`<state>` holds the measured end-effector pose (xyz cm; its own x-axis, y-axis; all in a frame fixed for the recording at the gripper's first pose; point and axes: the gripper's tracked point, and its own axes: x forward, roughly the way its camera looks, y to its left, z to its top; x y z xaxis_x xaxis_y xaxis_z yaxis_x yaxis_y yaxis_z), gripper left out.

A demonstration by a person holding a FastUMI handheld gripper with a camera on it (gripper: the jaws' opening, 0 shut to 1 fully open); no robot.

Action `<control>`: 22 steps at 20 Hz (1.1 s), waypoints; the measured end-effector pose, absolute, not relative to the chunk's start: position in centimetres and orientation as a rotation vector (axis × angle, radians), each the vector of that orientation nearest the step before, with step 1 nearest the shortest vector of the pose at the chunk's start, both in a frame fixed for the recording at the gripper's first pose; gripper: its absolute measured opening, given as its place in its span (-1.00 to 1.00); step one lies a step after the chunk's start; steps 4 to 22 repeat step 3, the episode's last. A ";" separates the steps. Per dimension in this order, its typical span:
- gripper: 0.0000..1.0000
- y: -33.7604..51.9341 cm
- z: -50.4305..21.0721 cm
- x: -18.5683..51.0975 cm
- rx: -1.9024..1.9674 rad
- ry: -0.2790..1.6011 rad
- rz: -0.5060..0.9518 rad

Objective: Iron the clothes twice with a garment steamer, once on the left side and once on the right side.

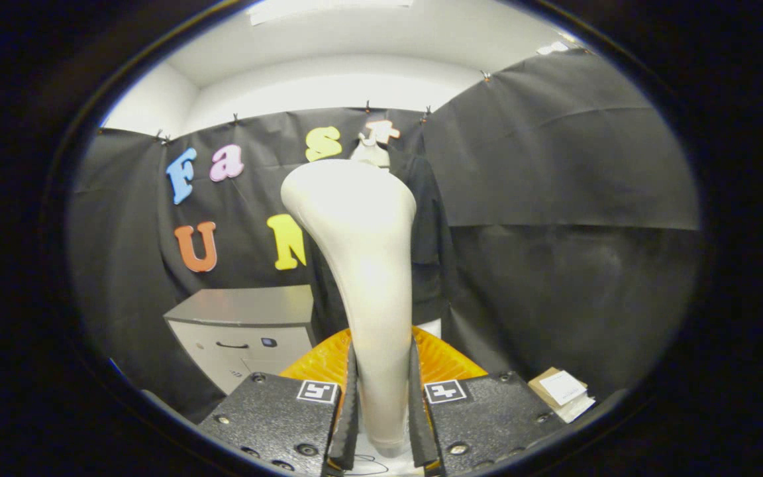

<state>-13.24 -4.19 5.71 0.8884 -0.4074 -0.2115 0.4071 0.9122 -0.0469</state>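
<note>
My gripper (pixel 381 391) is shut on the handle of a cream-white garment steamer (pixel 361 252), both black pads pressing its narrow neck. The steamer stands upright between the fingers, its wide head raised ahead of me. Beyond it hangs a dark garment (pixel 428 232) on a white hanger (pixel 371 151), against the black cloth wall. The steamer's head hides the garment's left part and stands short of it; how wide the gap is I cannot tell.
A grey cabinet (pixel 242 328) stands low to the left of the steamer. An orange ribbed object (pixel 444 361) lies just beyond the fingers. A small cardboard box (pixel 563 391) rests to the right. Black cloth walls close in all round.
</note>
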 end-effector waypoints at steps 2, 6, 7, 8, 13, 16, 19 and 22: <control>-0.31 -3.0 7.0 -13.9 -0.017 0.211 -0.381; -0.31 -2.8 7.6 -14.4 -0.026 0.204 -0.367; -0.31 -2.8 7.6 -14.4 -0.026 0.204 -0.367; -0.31 -2.8 7.6 -14.4 -0.026 0.204 -0.367; -0.31 -2.8 7.6 -14.4 -0.026 0.204 -0.367; -0.31 -2.8 7.6 -14.4 -0.026 0.204 -0.367; -0.31 -2.8 7.6 -14.4 -0.026 0.204 -0.367; -0.31 -2.8 7.6 -14.4 -0.026 0.204 -0.367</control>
